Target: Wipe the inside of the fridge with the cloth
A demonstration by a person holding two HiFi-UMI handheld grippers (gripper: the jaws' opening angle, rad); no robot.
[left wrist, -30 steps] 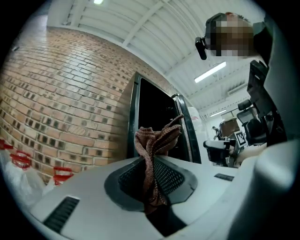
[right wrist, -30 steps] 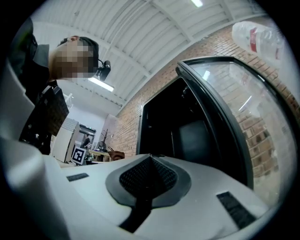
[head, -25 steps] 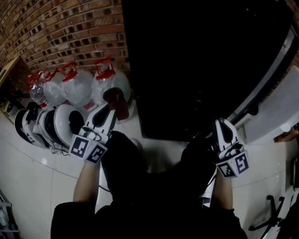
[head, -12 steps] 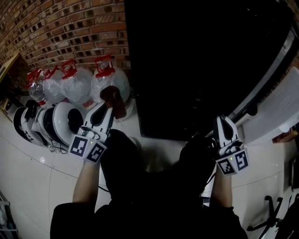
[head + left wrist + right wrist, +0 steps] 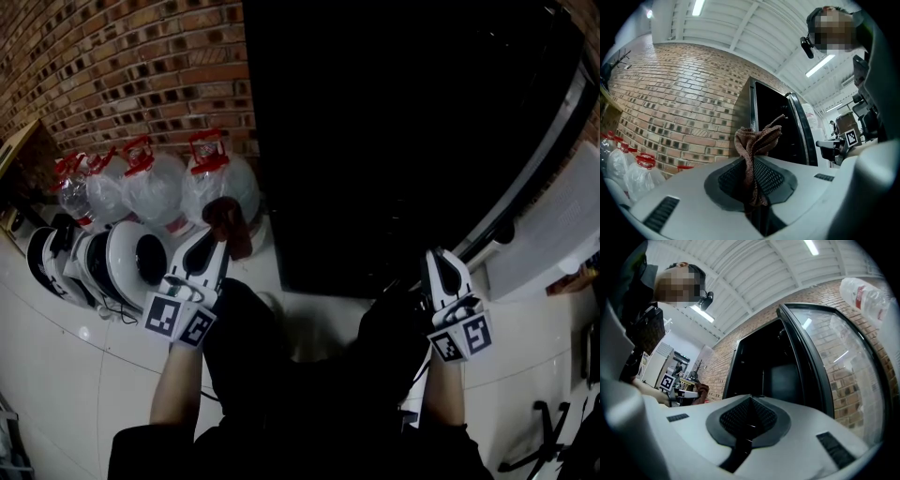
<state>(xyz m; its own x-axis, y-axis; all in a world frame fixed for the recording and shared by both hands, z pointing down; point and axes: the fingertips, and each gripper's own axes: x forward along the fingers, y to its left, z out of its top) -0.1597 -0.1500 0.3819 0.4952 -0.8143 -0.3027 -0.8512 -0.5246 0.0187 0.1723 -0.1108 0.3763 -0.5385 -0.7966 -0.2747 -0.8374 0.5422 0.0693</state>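
The tall black fridge (image 5: pixel 403 141) is standing open, dark inside. My right gripper (image 5: pixel 442 264) is hovering at its lower edge, jaws pressed together on nothing. My left gripper (image 5: pixel 217 246) is pinching the brown, crumpled, ribbed cloth (image 5: pixel 228 221) just left of the fridge.

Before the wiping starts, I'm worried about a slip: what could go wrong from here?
The brown cloth is pinched only by a thin strip in the left hand-held gripper; it may pull free during wiping. The open fridge door stands close beside the shut right hand-held gripper and could get bumped.
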